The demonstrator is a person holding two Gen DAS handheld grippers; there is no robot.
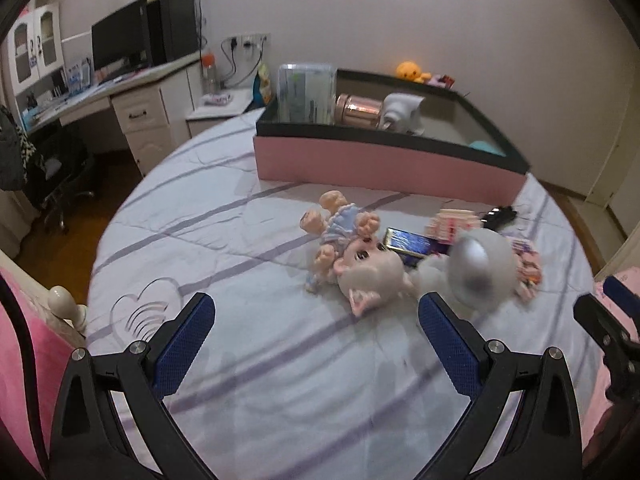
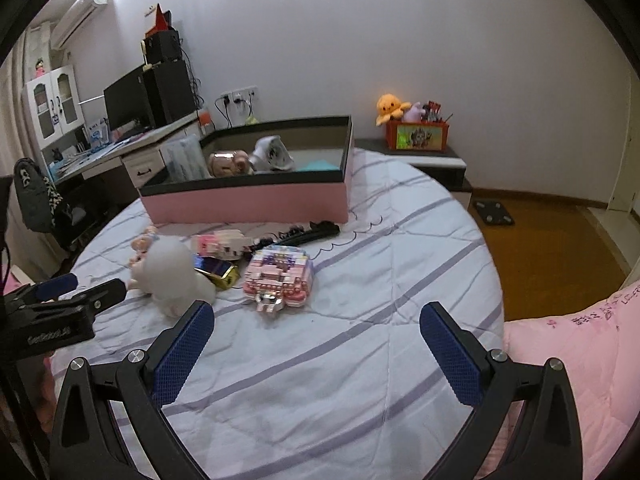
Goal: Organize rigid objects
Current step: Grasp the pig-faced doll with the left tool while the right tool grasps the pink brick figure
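A pink box with a black rim (image 1: 372, 162) (image 2: 248, 200) stands at the far side of the bed; inside are a clear packet (image 1: 306, 94), a copper jar (image 1: 358, 110) (image 2: 228, 162) and a white object (image 1: 404, 110) (image 2: 272, 154). In front of it lie a doll (image 1: 344, 240), a white round object (image 1: 480, 272) (image 2: 172, 276), a gold-edged case (image 1: 412, 242) (image 2: 218, 272), a pink brick model (image 2: 280, 276), a pink block set (image 2: 220, 242) and a black hair clip (image 2: 312, 230). My left gripper (image 1: 316, 326) is open, just short of the doll. My right gripper (image 2: 318, 332) is open over bare sheet.
The striped sheet (image 2: 360, 360) covers the bed, with a pink quilt (image 2: 580, 360) at the right. A desk with a monitor (image 1: 120, 40) stands at the back left, a bedside shelf with a red toy bin (image 2: 416, 136) at the back right. A scale (image 2: 492, 212) lies on the wooden floor.
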